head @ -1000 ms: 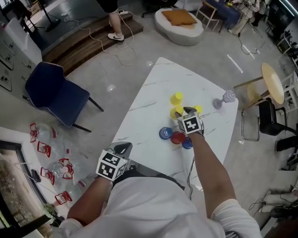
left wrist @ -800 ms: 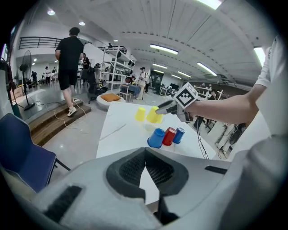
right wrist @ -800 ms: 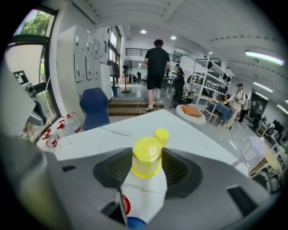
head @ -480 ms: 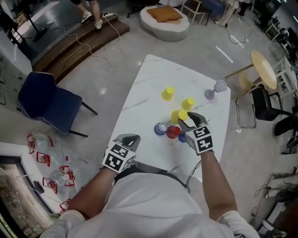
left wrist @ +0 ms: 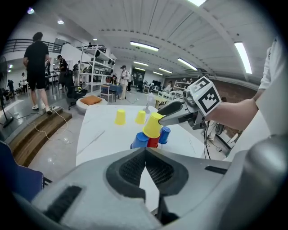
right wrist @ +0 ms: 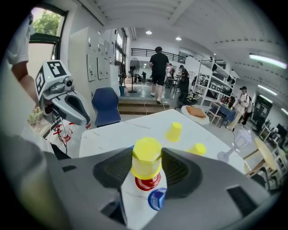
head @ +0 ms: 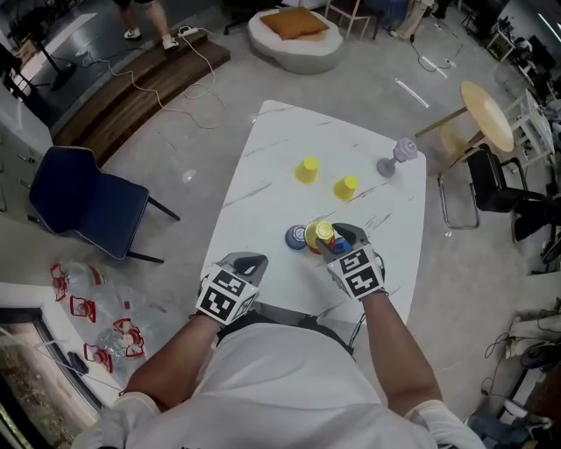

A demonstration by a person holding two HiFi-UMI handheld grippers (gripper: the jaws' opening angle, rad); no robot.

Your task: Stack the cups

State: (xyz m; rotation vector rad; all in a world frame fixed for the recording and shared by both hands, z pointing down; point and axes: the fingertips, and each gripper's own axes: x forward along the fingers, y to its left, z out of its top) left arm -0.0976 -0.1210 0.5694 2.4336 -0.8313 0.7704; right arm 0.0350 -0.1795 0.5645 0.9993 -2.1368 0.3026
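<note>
The right gripper (head: 336,237) holds a yellow cup (right wrist: 146,162) upside down, seemingly just above the red cup (right wrist: 146,182) by the table (head: 263,175)'s near edge.

Head view: the right tool (head: 337,235) and the yellow cup (head: 323,231) in it cover most of the cluster beneath. The red cup (left wrist: 153,142), plain from the gripper views, barely shows there, and one blue cup (head: 295,237) is part hidden.

Right gripper view: the other blue cup (right wrist: 155,198) is cut by a jaw.

We cannot tell from any view whether the yellow cup touches the red cup.

Left gripper view: the near edge of the bench (left wrist: 96,130) is lost behind the left tool (left wrist: 145,158).

Person (head: 140,16) cut off by the top edge, legs only.

Stemmed piece (head: 394,158) at the far corner: too small to tell upright or tipped.
</note>
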